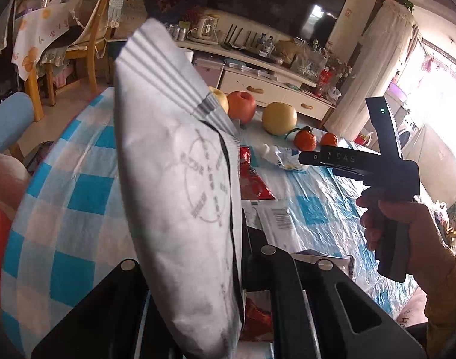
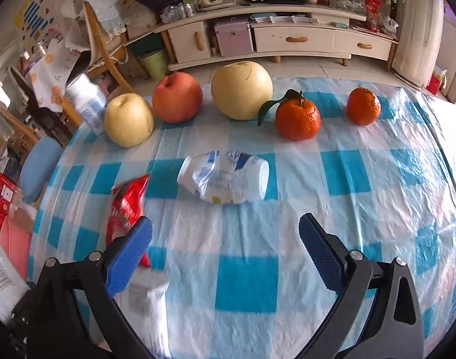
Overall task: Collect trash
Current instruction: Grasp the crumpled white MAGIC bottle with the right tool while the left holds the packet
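My left gripper (image 1: 198, 269) is shut on a white foil packet (image 1: 180, 179), which stands up between the black fingers and fills the middle of the left wrist view. On the blue-checked tablecloth (image 2: 245, 281) lie a crushed white plastic bottle (image 2: 225, 176) and a red snack wrapper (image 2: 127, 206). My right gripper (image 2: 225, 224) hangs open above the cloth just short of the bottle, with the wrapper by its left finger and nothing between the blue pads (image 2: 129, 254). In the left wrist view a hand holds the right gripper (image 1: 308, 158) near the bottle (image 1: 281, 155) and the wrapper (image 1: 251, 179).
A row of fruit stands behind the bottle: a pear (image 2: 129, 119), an apple (image 2: 177, 97), a large pear (image 2: 242, 89) and two tangerines (image 2: 298, 118). A white bottle-like thing (image 2: 87, 101) sits at the far left edge. A barcoded white package (image 1: 275, 218) lies near me.
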The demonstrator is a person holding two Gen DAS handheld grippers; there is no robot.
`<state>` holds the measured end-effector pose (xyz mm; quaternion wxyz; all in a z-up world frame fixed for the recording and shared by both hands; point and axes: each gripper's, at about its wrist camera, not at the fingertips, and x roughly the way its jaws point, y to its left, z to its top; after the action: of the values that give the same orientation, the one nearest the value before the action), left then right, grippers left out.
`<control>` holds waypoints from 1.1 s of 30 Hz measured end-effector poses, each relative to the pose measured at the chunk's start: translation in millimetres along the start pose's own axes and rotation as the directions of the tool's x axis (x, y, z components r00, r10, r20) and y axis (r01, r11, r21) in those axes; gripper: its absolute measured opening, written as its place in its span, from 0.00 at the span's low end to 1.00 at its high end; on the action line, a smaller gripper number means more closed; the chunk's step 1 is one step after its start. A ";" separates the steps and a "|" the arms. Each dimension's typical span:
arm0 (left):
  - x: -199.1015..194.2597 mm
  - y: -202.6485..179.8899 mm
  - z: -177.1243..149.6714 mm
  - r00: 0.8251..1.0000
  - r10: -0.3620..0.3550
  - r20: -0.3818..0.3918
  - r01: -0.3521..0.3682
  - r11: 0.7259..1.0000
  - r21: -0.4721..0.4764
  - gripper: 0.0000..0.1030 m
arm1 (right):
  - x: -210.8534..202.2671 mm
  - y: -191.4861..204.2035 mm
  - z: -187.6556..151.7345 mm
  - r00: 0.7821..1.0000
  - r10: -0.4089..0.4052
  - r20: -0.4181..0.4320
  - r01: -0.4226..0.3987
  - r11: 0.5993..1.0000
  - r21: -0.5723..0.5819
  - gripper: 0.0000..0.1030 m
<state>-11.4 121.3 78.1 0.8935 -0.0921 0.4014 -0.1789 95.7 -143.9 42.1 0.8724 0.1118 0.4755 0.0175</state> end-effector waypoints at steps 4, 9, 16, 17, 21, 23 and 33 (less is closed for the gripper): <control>19.7 24.6 -0.1 0.999 -0.008 -0.032 0.006 0.999 -0.053 0.13 | 22.5 -0.6 13.8 1.000 0.025 -0.016 -0.023 0.996 0.090 0.96; 25.0 38.4 -0.1 0.999 -0.019 -0.032 0.017 0.998 -0.064 0.13 | 53.0 14.7 22.2 0.996 -0.068 -0.050 0.070 0.997 0.044 0.96; 26.2 51.5 -2.9 0.999 -0.031 -0.040 0.027 0.995 -0.094 0.13 | 69.6 17.6 20.8 0.994 -0.099 -0.036 0.099 0.995 0.003 0.96; 28.0 51.6 -3.1 0.999 -0.030 -0.044 0.026 0.995 -0.095 0.13 | 70.0 18.4 22.1 0.996 -0.087 -0.032 0.087 0.996 0.006 0.96; 31.5 54.7 -2.1 0.998 -0.032 -0.055 0.026 0.995 -0.097 0.13 | 74.7 24.4 26.2 0.995 -0.092 -0.032 0.091 0.995 -0.032 0.96; 29.5 50.6 -5.3 0.998 -0.030 -0.058 0.024 0.995 -0.100 0.13 | 78.5 25.7 26.9 0.995 -0.098 -0.034 0.097 0.994 -0.040 0.96; 34.1 48.9 -7.9 0.997 -0.033 -0.076 0.026 0.995 -0.095 0.13 | 81.4 23.5 28.7 0.990 -0.136 -0.034 0.133 0.988 -0.082 0.93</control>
<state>15.6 152.7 34.5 0.8692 -0.1329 0.4424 -0.1766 166.0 -115.0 -5.1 0.8658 0.0443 0.4980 -0.0205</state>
